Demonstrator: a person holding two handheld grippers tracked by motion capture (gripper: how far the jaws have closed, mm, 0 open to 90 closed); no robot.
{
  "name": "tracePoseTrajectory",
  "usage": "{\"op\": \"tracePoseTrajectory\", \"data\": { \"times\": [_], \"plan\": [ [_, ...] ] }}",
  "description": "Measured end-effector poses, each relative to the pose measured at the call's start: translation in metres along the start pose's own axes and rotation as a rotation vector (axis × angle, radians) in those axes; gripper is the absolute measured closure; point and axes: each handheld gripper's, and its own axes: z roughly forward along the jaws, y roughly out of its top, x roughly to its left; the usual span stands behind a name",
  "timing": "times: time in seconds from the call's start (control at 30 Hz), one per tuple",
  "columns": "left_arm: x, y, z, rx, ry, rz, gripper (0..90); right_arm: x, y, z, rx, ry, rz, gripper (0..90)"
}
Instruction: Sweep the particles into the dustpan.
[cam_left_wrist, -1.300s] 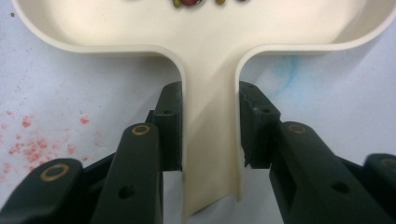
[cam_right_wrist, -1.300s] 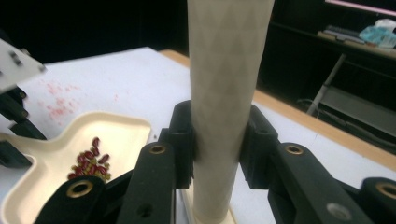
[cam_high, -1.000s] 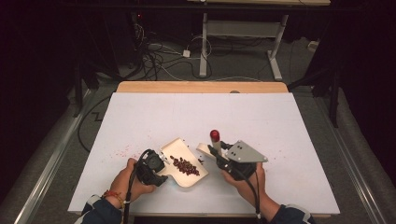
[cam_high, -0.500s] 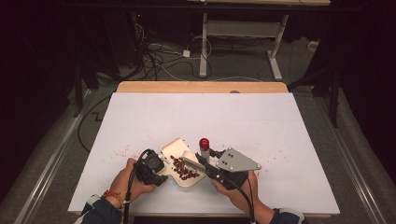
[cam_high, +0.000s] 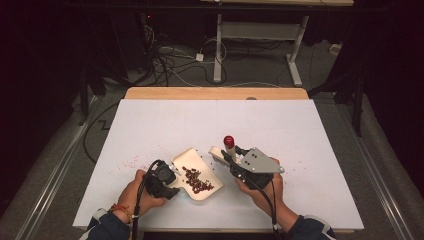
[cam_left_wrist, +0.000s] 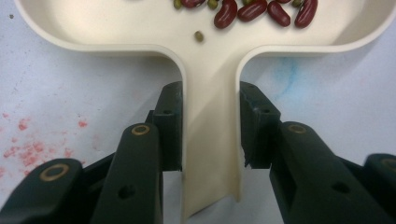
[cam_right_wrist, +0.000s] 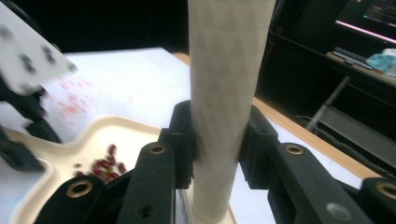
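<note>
This looks like a lab or test room set up for recording, not a home or a kitchen. The tabletop (cam_high: 210, 125) is a plain white sheet laid over a wooden board whose far edge shows bare, and it is stained with faint red speckles (cam_high: 131, 161). Around it the room is dark. Behind it, loose cables (cam_high: 172, 60) and a white plug block (cam_high: 199, 57) lie on grey carpet (cam_high: 260, 70). A metal desk frame (cam_high: 260, 35) with white legs stands farther back. In the right gripper view, a lit screen (cam_right_wrist: 369, 14) and a dark bench (cam_right_wrist: 336, 56) with small items on it sit off to the side.
</note>
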Motion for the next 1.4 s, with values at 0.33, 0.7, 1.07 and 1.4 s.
{"op": "tracePoseTrajectory", "data": {
  "times": [0.33, 0.7, 1.07, 1.4],
  "plan": [
    [0.000, 0.000, 0.000, -0.001, 0.001, -0.003, 63.7, 0.015, -0.002, 0.012, 0.031, 0.070, 0.006, 70.1],
    [0.000, 0.000, 0.000, -0.004, 0.004, -0.003, 63.7, 0.036, 0.015, -0.007, -0.024, 0.176, 0.013, 70.2],
    [0.000, 0.000, 0.000, -0.006, 0.003, -0.008, 63.7, 0.006, 0.016, -0.016, -0.046, 0.071, -0.001, 70.2],
    [0.003, -0.003, -0.002, -0.002, 0.009, -0.012, 63.7, 0.002, 0.000, 0.005, 0.041, 0.064, -0.001, 70.2]
  ]
}}
